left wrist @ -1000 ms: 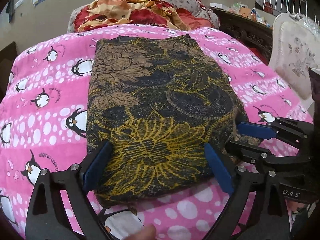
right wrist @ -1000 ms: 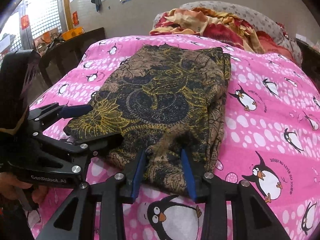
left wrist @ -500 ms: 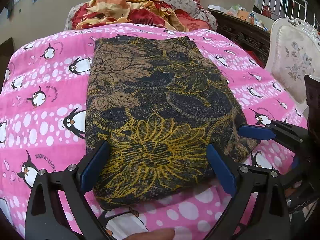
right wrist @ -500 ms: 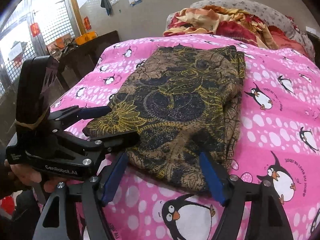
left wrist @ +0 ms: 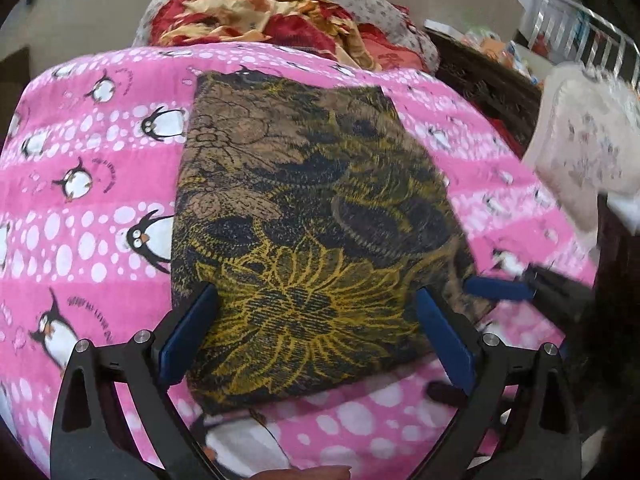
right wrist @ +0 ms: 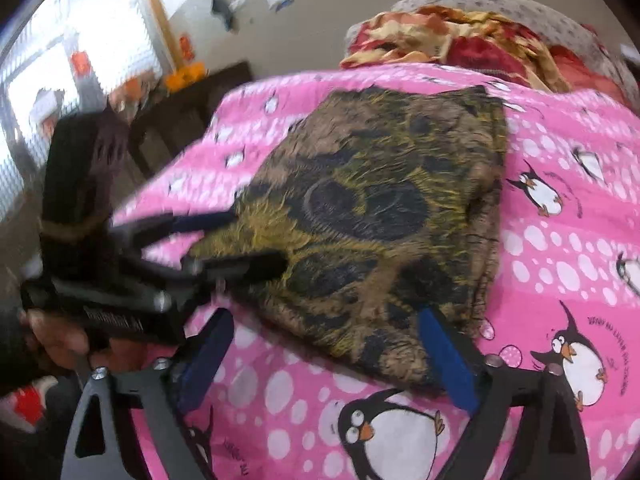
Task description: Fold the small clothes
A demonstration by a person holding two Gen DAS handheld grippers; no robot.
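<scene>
- Blue-padded fingers of the left gripper (left wrist: 316,336) are spread wide over the near end of the folded garment (left wrist: 312,232), holding nothing; half a second ago they framed the same edge just as wide, but the view has since tipped up slightly and turned blurry.
- Spread just as wide, the right gripper (right wrist: 324,356) stands over the garment's near right corner with nothing between its pads; a second ago its fingers were much closer together at that corner, and it has opened since.
- Both grippers point forward along the bed, low over the cloth; a bare hand (right wrist: 60,340) wraps the left gripper's handle in the right wrist view.
- Dark, gold-flowered, the garment lies flat as a folded rectangle on the pink penguin blanket (left wrist: 92,208), unchanged in place since the earlier frames.
- Only the left wrist view shows the white padded chair (left wrist: 580,152) at the bed's right side; only the right wrist view shows the bright window (right wrist: 80,52) and the dark furniture (right wrist: 188,108) off to the left.
- Farthest back, both views show a crumpled red and orange cloth (left wrist: 272,16) heaped at the head of the bed.
</scene>
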